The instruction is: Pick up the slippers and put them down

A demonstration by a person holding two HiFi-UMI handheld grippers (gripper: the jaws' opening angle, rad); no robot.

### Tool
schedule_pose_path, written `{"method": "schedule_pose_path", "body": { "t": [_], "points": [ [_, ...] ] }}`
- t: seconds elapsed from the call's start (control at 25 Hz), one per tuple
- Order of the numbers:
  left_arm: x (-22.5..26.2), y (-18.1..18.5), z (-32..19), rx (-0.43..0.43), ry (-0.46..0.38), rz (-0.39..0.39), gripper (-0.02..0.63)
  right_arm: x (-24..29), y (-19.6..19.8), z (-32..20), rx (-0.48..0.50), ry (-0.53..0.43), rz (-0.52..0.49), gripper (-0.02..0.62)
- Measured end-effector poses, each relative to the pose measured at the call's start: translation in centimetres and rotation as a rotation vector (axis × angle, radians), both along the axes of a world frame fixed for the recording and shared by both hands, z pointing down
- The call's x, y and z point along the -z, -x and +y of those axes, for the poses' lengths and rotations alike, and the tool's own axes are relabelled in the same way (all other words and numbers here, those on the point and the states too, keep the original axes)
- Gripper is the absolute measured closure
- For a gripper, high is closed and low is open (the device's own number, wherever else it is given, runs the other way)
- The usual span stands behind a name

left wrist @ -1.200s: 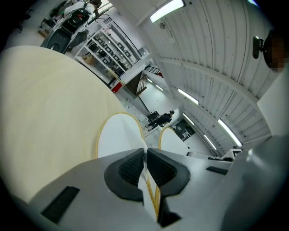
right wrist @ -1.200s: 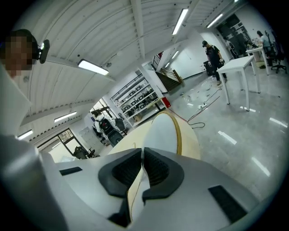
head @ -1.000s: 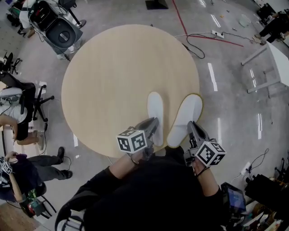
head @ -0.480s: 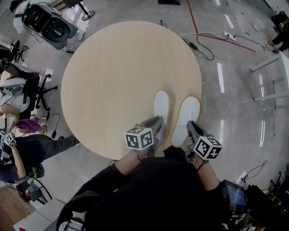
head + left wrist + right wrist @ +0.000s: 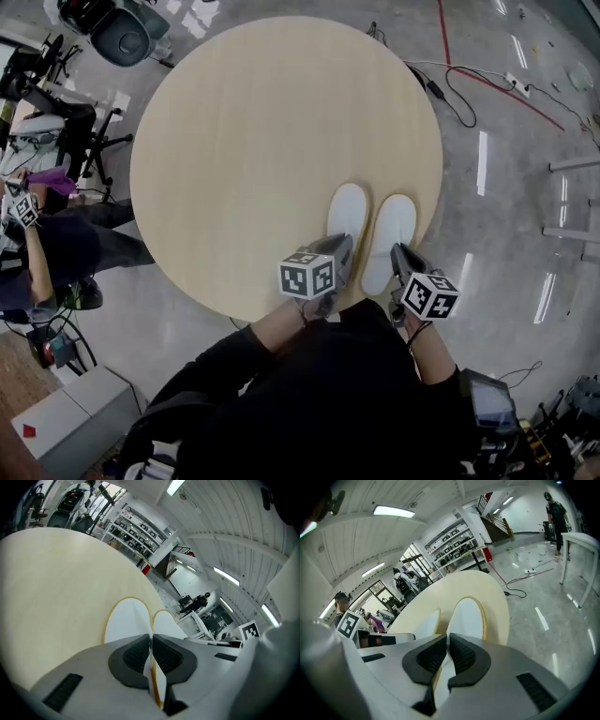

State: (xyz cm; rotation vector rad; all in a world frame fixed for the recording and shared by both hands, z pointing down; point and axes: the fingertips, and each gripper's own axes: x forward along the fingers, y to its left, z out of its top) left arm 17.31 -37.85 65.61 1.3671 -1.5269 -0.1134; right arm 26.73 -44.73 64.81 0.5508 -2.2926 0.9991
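Note:
Two white slippers with yellow edging lie side by side near the front right edge of the round wooden table. The left slipper is pinched at its heel by my left gripper, jaws shut on it. The right slipper is pinched at its heel by my right gripper, also shut on it. Both slippers point away from me, soles against or just above the tabletop; contact cannot be told. Each gripper's marker cube hides the slipper heels in the head view.
The right slipper lies close to the table's right rim. Cables run over the floor beyond the table. A seated person and office chairs are at the left. A white desk stands far right.
Both grippers, with the slippers held, have come closer together and lower toward the table. The slippers now lie nearly parallel and nearer the table's edge in view.

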Motion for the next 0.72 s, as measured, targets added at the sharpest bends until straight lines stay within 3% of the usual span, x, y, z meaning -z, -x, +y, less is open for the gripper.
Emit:
{"method": "schedule_pose_path", "body": {
  "t": [0.2, 0.44, 0.64, 0.68, 0.72],
  "points": [
    [-1.3, 0.2, -1.3, 0.016, 0.027, 0.025, 0.572, -1.6, 1.8, -1.2, 0.093, -0.033, 0.050, 0.565],
    [-2.9, -0.8, -2.8, 0.013, 0.062, 0.012, 0.572, -3.1, 1.2, -3.0, 0.128, -0.085, 0.102, 0.565],
    [-2.7, -1.1, -3.8, -0.028, 0.071, -0.002, 0.570, -1.7, 1.8, -4.5, 0.106, -0.113, 0.048, 0.563],
    [-2.5, -1.3, -3.8, -0.049, 0.077, -0.011, 0.547, -1.2, 2.1, -4.7, 0.105, -0.124, 0.032, 0.559],
    [-2.2, -1.5, -3.7, -0.067, 0.080, -0.016, 0.476, -0.8, 2.3, -4.8, 0.108, -0.133, 0.022, 0.513]
  ]
}}
